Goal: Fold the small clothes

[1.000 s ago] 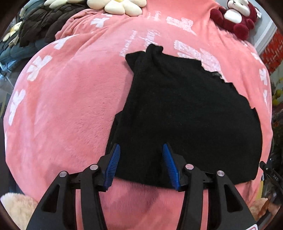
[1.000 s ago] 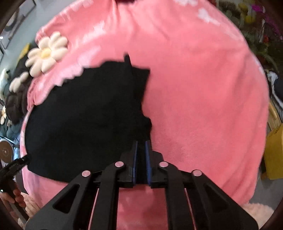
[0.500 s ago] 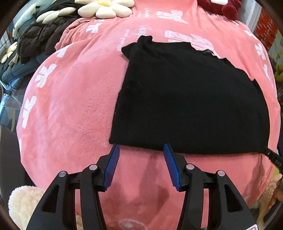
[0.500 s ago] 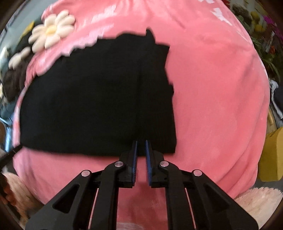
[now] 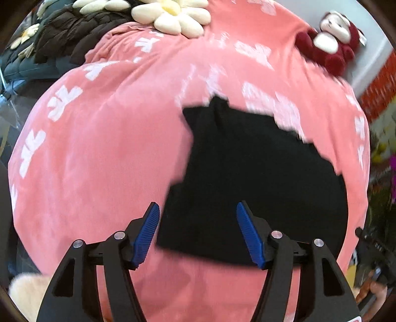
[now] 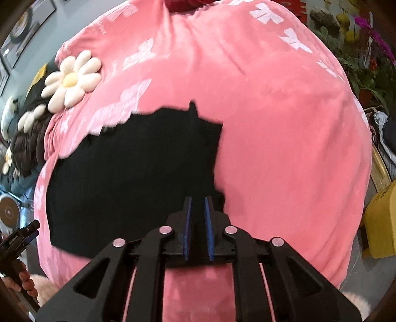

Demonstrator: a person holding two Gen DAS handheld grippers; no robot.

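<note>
Both hand-held grippers hover apart from the cloth: the left hand-held gripper (image 5: pixel 195 234) is widening, empty, and the right hand-held gripper (image 6: pixel 197 229) is narrow but opening. A black garment (image 5: pixel 250 178) lies flat on the pink blanket (image 5: pixel 99 148), seemingly folded once; more folds probably remain.

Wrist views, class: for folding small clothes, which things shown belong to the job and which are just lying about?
Job:
- black garment
- left gripper, opening
- right gripper, opening
- pink blanket underneath

Lying about:
- flower cushion
- red plush toy
- dark jacket
</note>
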